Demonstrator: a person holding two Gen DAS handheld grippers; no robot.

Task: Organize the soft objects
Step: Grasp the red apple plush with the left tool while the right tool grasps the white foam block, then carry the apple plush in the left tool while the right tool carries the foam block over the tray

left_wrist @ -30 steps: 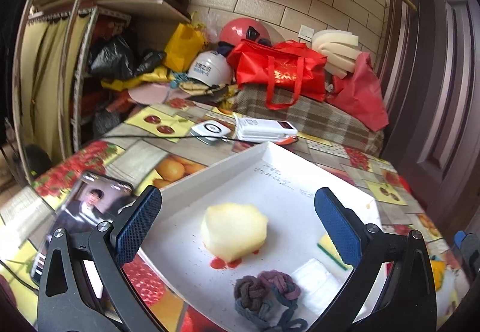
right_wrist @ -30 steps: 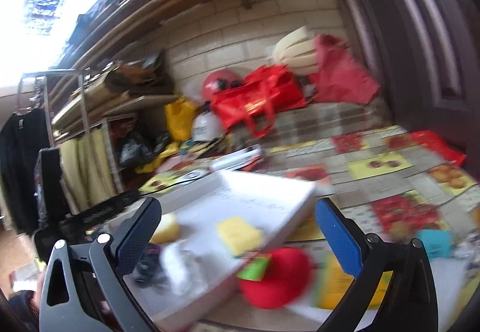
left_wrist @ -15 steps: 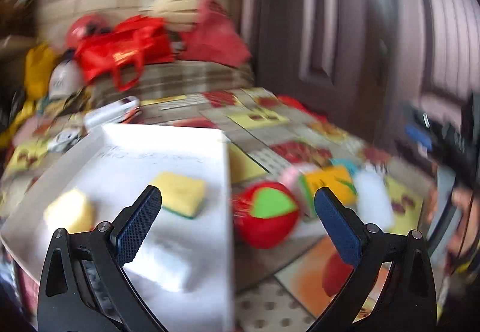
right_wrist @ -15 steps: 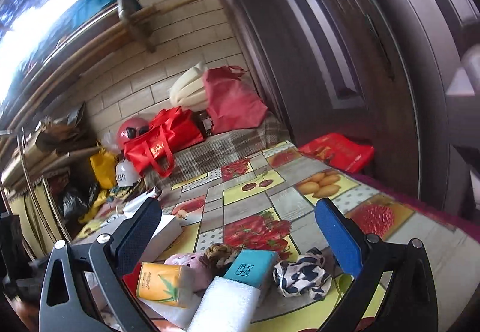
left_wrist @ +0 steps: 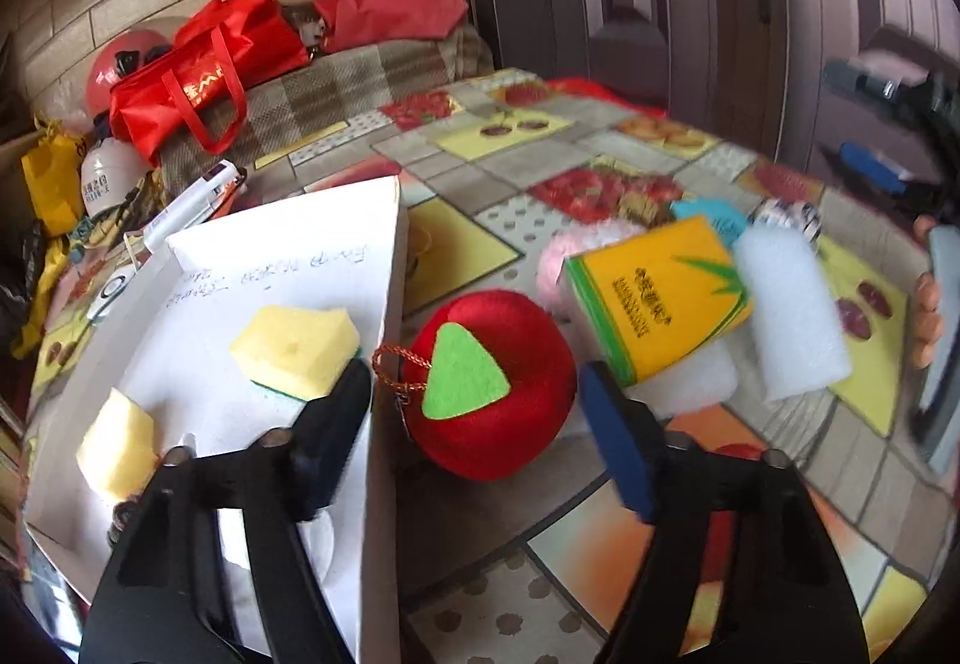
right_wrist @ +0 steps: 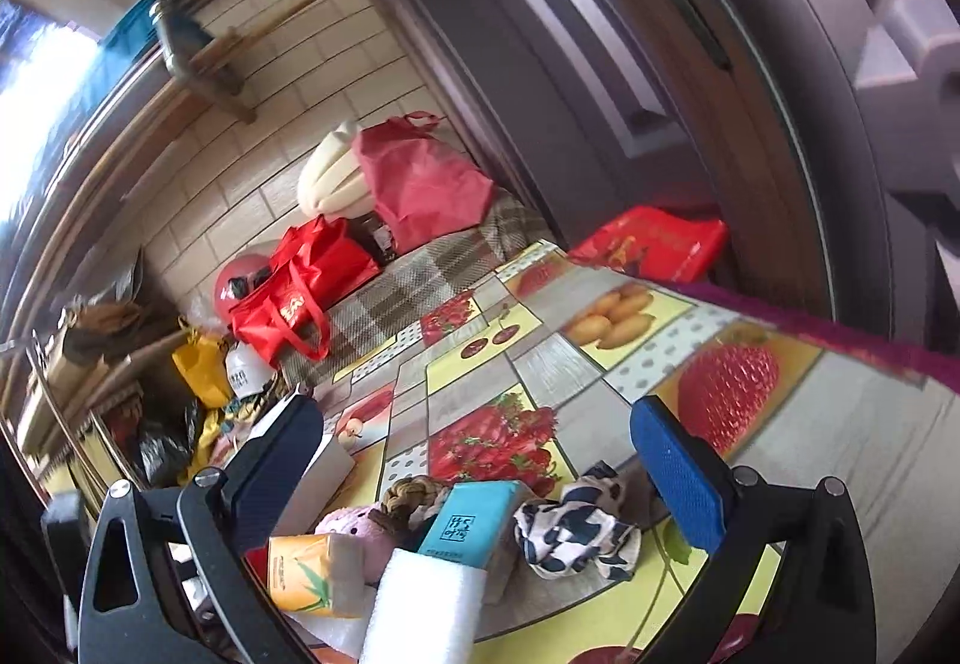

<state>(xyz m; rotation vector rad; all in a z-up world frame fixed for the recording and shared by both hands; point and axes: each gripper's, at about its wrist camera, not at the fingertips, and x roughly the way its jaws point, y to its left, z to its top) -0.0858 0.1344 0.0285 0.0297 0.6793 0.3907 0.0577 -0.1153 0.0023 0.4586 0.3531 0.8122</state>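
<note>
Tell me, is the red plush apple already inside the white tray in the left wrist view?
No, the red plush apple sits on the tablecloth just outside the white tray.

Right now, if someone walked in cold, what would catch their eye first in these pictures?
Probably the red plush apple with its green felt patch, sitting on the fruit-print tablecloth just outside the white tray. Next, the yellow tissue pack leaning in the pile beside it, and the yellow sponge already lying in the tray.
</note>
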